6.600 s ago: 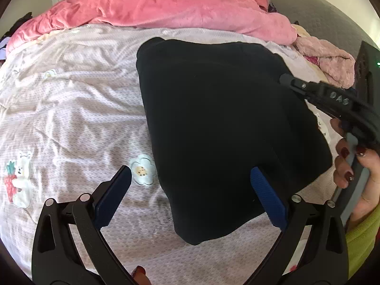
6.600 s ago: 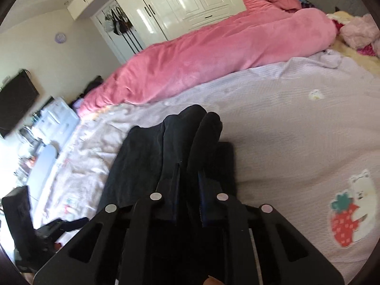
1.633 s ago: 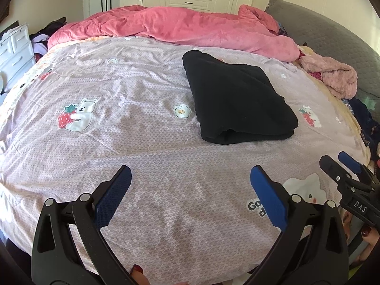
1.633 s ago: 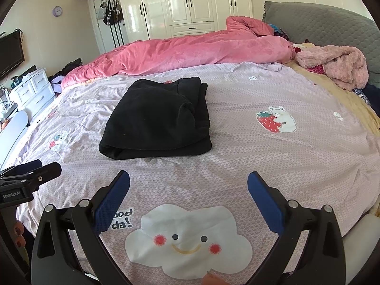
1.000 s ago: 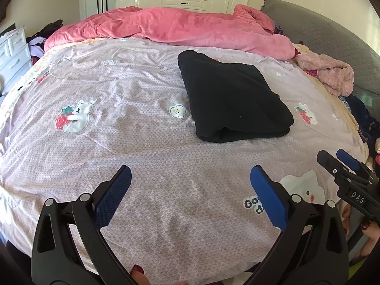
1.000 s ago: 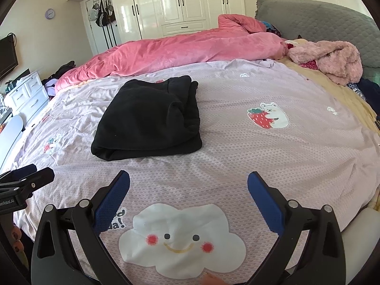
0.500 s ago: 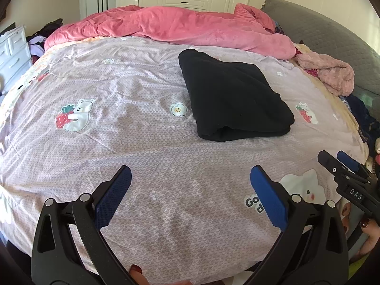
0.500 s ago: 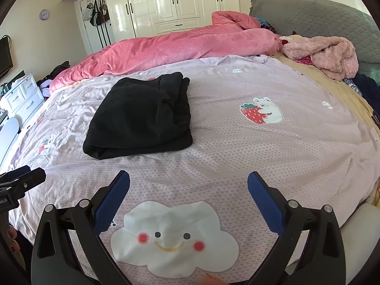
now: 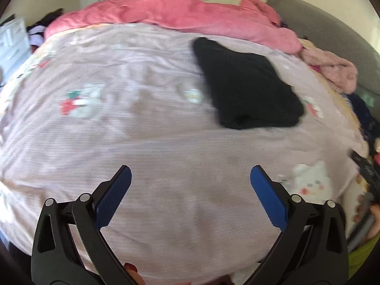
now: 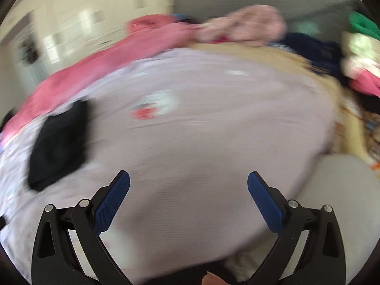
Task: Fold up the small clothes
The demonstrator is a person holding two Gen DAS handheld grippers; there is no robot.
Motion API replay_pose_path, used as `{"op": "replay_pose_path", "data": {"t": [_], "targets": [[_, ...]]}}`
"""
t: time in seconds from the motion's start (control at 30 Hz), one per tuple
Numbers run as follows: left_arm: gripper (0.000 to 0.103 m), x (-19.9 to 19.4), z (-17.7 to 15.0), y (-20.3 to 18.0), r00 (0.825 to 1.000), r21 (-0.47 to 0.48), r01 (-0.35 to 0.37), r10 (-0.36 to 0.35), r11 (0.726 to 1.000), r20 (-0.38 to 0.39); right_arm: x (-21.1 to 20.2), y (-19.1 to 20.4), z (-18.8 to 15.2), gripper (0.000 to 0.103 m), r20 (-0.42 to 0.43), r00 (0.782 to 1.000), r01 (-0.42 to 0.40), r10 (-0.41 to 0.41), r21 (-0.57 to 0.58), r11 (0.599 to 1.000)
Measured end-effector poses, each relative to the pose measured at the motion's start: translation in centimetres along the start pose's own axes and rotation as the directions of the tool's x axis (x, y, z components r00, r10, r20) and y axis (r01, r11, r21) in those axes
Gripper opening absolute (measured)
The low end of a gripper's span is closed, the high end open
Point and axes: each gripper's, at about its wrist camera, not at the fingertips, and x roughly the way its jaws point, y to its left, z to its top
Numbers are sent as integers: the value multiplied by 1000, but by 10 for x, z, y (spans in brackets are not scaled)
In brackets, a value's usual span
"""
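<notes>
— Grippers first: where are they?

— My left gripper (image 9: 190, 180) gapes wide over the sheet (image 9: 166, 147), holding nothing. My right gripper (image 10: 188, 186) is just as wide and bare.

— And the garment?

— Black, folded, lying flat beyond my left gripper (image 9: 247, 87), well apart from both, near the pink duvet (image 9: 190, 16).

— What changed?

— A second ago my right camera faced it squarely; now it has swung away, so the garment (image 10: 59, 140) sits blurred at the left edge. I judge this fold finished, and I'm turning for another piece.
</notes>
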Motion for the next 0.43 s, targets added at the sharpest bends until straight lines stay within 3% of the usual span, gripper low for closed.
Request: {"op": "replay_pose_path", "data": {"t": [0.1,0.23,0.3,0.33,0.4,0.43], "targets": [[94,-5,6,53,998,-78,-59,62,995,28,-3,-74,-4,99,7,982,186,-188,104,977],[94,-10,19,140,973,-195,-216,227,957,33,-4,-180,-18,99,-65,893,448,-445,198,872],[94,-9,24,197,944,-266,-317,329,910,-1,-2,-214,-24,99,-110,855,517,-506,232,824],[94,-7,27,232,921,-310,-379,388,872,-34,2,-236,-27,99,-141,833,552,-534,256,794],[94,-6,32,280,893,-381,-436,444,815,-71,7,-267,-35,99,-185,811,584,-554,313,749],[94,-6,36,302,879,-411,-462,469,786,-91,9,-277,-38,99,-208,810,586,-548,335,738]]}}
